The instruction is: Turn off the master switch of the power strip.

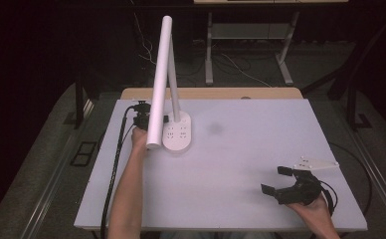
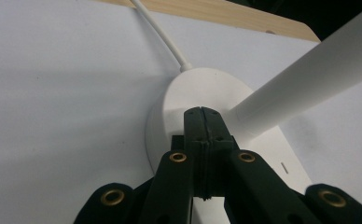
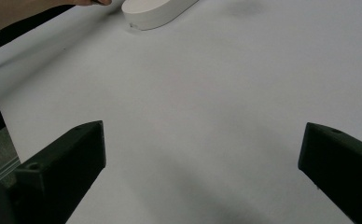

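White table top (image 1: 231, 169) under dim surroundings, wooden edge along its far side. White desk lamp (image 1: 177, 133) stands at far left of the table, its oval base flat, its long head leaning over; left gripper (image 2: 201, 114) has jaws pressed together, tips against the base beside the stem. Right gripper (image 1: 275, 181) rests near right corner, jaws spread, nothing between them, well apart from the lamp.

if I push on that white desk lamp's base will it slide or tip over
The desk lamp probably slides rather than tips at first: its oval base is broad and flat on the smooth white table. It may be top-heavy, since the long head reaches out past the base. Its cord could drag.
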### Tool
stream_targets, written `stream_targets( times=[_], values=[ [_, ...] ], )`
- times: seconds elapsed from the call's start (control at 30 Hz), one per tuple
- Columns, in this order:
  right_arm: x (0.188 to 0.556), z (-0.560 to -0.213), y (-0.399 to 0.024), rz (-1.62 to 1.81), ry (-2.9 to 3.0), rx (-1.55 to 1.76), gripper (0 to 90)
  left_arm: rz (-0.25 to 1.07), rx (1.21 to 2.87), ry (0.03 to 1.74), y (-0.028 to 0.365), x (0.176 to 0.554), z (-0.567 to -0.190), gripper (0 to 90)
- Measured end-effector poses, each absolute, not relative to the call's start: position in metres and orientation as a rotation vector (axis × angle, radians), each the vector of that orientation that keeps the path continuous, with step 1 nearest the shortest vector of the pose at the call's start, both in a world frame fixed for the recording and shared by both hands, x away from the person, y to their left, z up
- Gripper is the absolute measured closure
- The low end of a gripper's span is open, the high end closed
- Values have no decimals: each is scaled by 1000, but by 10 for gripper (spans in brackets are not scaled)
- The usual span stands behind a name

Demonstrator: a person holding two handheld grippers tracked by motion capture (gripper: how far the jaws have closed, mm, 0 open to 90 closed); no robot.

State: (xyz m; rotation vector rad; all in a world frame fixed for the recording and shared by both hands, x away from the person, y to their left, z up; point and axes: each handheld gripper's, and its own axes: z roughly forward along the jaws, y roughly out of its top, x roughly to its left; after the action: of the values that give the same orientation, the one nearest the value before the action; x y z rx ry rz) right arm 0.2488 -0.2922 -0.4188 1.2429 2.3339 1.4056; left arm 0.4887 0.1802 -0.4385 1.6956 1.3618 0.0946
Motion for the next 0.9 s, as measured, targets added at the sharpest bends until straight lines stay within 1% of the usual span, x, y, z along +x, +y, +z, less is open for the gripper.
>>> stream_targets(
  times=[0.1,0.4,0.9],
  values=[
    [249,-419,-292,1407,2333,1241,0,119,1708,1358,177,489,-438,900],
    [249,-419,-293,1405,2333,1245,0,131,1735,1373,174,489,-435,900],
    [249,-418,-295,1409,2320,1254,0,204,1906,1388,157,495,-423,900]
  ],
)
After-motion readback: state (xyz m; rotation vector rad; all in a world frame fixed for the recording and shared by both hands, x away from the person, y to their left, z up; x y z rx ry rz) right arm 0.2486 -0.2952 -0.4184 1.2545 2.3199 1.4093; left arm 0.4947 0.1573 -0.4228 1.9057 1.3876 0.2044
